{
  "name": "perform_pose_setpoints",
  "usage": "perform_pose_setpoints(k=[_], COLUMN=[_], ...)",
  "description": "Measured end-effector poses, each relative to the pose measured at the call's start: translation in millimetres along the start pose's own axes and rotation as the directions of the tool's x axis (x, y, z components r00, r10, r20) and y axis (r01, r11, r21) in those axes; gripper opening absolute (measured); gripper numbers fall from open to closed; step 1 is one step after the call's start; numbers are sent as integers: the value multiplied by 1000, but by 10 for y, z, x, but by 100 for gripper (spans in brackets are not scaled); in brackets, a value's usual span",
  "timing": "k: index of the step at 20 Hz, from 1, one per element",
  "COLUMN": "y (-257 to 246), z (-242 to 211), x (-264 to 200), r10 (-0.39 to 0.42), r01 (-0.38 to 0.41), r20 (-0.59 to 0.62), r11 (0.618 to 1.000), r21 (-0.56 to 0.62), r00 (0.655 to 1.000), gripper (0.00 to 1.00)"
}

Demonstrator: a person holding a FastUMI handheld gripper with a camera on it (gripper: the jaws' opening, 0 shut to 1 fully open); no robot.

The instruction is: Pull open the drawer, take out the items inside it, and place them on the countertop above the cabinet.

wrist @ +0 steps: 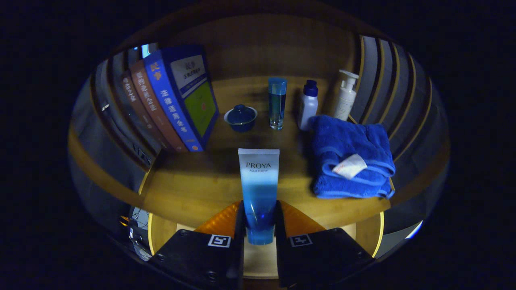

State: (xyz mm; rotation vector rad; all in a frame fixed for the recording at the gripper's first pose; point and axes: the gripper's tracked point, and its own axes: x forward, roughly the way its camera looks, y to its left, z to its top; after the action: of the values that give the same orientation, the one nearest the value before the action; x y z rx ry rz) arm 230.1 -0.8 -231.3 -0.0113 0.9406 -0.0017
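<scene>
A blue and white cosmetic tube [259,189] stands upright between my two fingers, cap end down and flat sealed end up. My gripper [260,225] is shut on the tube's lower blue part, both orange-backed fingers pressing its sides. The tube is held over the front edge of the wooden countertop [189,189]. Below the fingers a strip of pale wood [258,262] shows, probably the drawer; I cannot tell what lies in it.
On the countertop beyond the tube stand leaning books [173,100] at the left, a small blue lidded cup [240,117], a tall blue glass bottle [277,102], a white bottle with a blue cap [308,105] and a white pump bottle [346,96]. A folded blue towel [350,157] lies at the right.
</scene>
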Motion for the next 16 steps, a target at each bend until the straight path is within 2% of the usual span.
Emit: perform_pose_setpoints(k=[5,10,12,16], y=[-42,-49,-36,-41], z=[39,21,45,122], x=[357,474,473,254], r10=[-4,0,11,6], r01=[6,2,-9,-6], r20=[-53,-70,-50,6], r11=[1000,1000,999,1000], r21=[29,29,35,28], r00=[999,998,999,1000], gripper=[38,39,52,91])
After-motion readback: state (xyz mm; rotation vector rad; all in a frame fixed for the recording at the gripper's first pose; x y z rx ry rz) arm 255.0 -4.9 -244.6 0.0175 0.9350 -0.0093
